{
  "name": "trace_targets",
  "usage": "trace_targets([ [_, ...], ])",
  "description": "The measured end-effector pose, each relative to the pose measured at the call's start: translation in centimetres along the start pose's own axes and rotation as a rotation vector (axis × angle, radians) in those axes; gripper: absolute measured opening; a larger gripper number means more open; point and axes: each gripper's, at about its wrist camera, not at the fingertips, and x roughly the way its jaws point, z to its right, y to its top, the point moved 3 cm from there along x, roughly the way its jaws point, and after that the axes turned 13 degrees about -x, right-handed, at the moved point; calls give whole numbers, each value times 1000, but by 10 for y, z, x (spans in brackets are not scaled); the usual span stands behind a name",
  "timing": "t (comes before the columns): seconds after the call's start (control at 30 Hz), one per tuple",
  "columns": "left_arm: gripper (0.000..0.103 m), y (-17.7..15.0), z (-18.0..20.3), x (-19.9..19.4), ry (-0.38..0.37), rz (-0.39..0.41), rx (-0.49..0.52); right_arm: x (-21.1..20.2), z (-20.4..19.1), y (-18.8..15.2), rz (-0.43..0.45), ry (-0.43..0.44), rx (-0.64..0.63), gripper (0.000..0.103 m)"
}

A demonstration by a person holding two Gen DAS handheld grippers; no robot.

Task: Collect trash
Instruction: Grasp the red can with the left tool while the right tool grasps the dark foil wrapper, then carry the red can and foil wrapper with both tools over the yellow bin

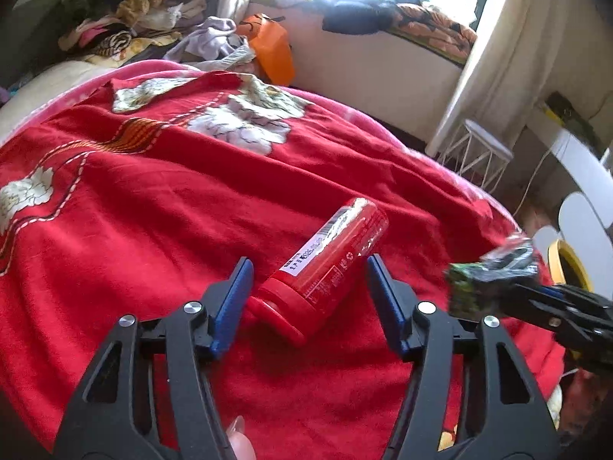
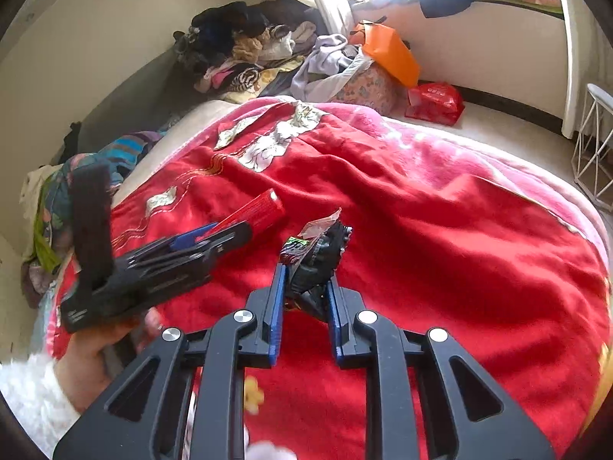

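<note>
Your left claw (image 1: 308,268) is wide open right now, blue pads spread apart with nothing in them, and the red plastic cylindrical bottle with the white barcode label (image 1: 329,264) sits pretty much dead centre between them. Its capped end points back toward you and a bit left, and the far end runs away up and to the right, so the long axis is roughly along your reach, just skewed some. The pads look like they flank the lower half of the bottle without touching it, though the right wrist view hides how much gap is under the fingers, so I can't say how low you are over the bed.

I'd guess the whole next move hinges on that skew: twist a little so the pads meet the round sides squarely, then close. It's a smooth round thing on soft cloth, so it'll probably roll or sink if you nudge one side first.

Your right claw (image 2: 306,295) is closed down on a crumpled black and green foil snack wrapper (image 2: 314,257), which sticks out past the fingertips. It's held up off the bed, off to the right of the bottle, so the left is clearly the nearer one for this grab.

All of it is on the red fleece blanket with white flowers (image 1: 134,199) covering the bed, with the bottle nearer the right-hand edge than the middle.
</note>
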Motion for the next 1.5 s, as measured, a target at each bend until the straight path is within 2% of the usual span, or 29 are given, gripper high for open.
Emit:
trace_targets([
  [0.27,33,-20,24,-1,56,-19,80,-40,-11,-13,35,-34,-70,18],
  [0.37,31,-28,31,-3,91,-26,81,-53,-13,-16,50,-29,-71,17],
  [0.67,27,-50,51,-25,111,-28,52,-88,-7,-27,84,-54,-78,16],
  [0.97,26,-72,86,-43,68,-9,75,-118,20,-41,107,-85,-16,16],
  [1.5,26,-86,182,-87,-101,64,162,-199,86,-67,191,-241,95,16],
])
